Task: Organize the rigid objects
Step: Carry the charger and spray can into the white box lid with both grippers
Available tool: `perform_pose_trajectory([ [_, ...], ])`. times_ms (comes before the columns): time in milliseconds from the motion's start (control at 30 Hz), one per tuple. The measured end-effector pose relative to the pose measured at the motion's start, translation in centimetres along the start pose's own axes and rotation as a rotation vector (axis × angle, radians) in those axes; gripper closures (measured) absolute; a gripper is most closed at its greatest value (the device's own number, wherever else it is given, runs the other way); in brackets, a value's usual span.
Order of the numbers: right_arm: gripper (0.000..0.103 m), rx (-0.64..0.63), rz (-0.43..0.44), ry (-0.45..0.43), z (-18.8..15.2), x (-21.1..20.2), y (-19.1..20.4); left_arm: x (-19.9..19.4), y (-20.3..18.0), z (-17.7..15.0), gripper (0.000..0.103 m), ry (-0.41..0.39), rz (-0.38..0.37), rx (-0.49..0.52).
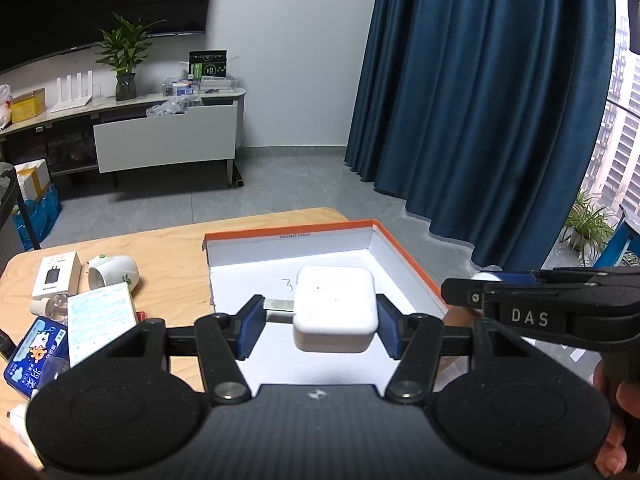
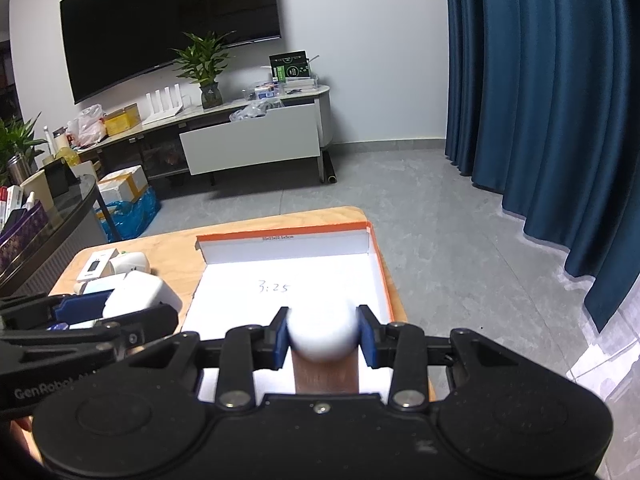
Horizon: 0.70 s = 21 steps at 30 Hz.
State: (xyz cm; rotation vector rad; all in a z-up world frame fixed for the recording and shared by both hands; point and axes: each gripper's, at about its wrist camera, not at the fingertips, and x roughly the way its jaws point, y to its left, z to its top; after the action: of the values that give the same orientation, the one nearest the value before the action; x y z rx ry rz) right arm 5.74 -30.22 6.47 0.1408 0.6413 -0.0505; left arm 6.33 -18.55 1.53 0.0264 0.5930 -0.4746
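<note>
A white charger (image 1: 335, 312) with a metal plug sticking out its left side hangs over the white floor of the orange-edged box (image 1: 404, 252), clamped between the blue pads of the left gripper (image 1: 320, 326). Just beside it, the right gripper (image 2: 323, 338) is clamped on a white-capped brown bottle (image 2: 322, 336) above the same box. Small boxes and packets (image 1: 100, 312) crowd the wooden bench (image 1: 168, 248) to the left.

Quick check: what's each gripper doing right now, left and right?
Left gripper: shut on the white charger.
Right gripper: shut on the white-capped brown bottle.
</note>
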Motion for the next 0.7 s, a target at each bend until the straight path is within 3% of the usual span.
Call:
perform_pose_trajectory([
  [600,0.061,-0.033,0.014,0.052,1.0,1.3,-0.3,1.4,0.7,0.0,0.044,0.024,-0.011,-0.003],
  [667,0.059,-0.039,0.017,0.038,1.3,1.9,-0.1,1.9,0.8,0.0,0.044,0.032,-0.014,-0.001],
  [700,0.05,-0.046,0.021,0.031,1.6,2.2,0.0,2.2,0.7,0.0,0.044,0.035,-0.015,0.0],
])
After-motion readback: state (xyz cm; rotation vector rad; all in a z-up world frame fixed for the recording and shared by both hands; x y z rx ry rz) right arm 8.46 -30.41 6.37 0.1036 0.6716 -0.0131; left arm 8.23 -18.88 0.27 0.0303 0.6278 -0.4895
